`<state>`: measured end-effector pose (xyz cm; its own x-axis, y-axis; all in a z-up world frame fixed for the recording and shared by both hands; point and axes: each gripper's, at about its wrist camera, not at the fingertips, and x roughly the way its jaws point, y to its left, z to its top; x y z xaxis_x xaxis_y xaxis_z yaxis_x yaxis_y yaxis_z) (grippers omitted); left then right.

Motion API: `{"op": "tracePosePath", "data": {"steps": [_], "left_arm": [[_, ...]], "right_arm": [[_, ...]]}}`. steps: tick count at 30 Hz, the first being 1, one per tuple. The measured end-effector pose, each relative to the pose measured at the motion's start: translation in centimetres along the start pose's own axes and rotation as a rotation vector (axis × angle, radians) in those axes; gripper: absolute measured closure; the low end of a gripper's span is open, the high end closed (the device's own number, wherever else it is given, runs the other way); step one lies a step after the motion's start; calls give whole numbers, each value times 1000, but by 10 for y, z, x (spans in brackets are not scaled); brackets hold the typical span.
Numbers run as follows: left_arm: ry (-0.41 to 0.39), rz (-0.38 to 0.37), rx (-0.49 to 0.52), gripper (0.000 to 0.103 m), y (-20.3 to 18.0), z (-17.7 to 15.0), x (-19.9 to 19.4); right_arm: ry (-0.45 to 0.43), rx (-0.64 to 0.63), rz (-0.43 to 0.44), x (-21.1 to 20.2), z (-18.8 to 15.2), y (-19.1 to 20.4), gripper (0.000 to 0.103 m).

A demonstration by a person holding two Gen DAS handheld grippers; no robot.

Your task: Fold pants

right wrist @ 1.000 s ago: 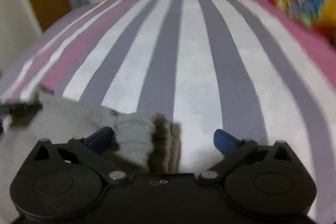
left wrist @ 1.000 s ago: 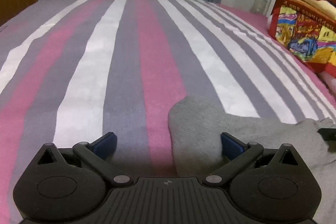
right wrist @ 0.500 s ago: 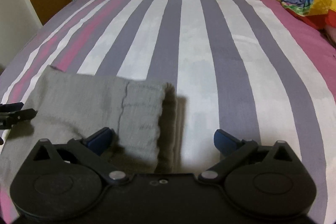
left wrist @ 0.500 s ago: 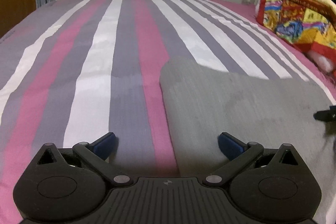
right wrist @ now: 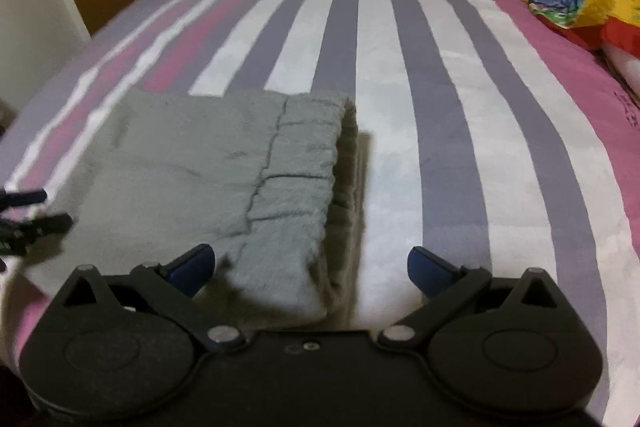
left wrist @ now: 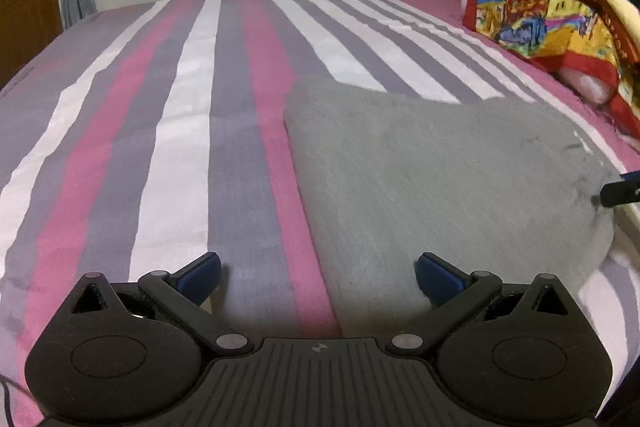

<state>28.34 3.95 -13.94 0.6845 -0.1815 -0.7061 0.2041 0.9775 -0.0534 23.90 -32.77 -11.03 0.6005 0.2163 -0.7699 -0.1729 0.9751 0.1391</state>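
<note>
Lying unlabelled: grey pants

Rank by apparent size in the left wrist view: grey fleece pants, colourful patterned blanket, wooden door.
1. Grey fleece pants, largest.
2. Colourful patterned blanket, though cropped and farther away.
3. Wooden door, only a strip visible at the frame edge.

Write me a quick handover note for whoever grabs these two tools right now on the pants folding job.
Left tool: open, holding nothing, above the left edge of the grey pants.
Right tool: open, holding nothing, above the elastic waistband end.
Pants lie flat on the striped bed sheet, as a compact rectangle, edges roughly lined up. Colourful blanket sits far right, apart from them.
Done: the pants look folded at least once.
Left: probably one more fold across, then smoothing; how many layers there are cannot be told.
</note>
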Motion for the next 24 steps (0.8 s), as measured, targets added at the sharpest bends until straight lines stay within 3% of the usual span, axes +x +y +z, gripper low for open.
{"op": "tracePosePath", "data": {"steps": [4,9,13,18,24], "left_arm": [[11,2,-41,0,0,-4,-1],[-1,10,-4,0,-3,-8,-9],[4,3,-22,0,-1,-9,-9],[1,1,-15,0,-1,-11,-9],[1,-10,-51,0,2,-15,-3]], "right_arm": [[70,30,1,17,-10,-7,0],[4,19,15,3,-8,3,0],[79,35,8,23,-14,-4,0],[18,75,40,14,-14,-9,0],[53,117,70,28,-17,-23,0]]}}
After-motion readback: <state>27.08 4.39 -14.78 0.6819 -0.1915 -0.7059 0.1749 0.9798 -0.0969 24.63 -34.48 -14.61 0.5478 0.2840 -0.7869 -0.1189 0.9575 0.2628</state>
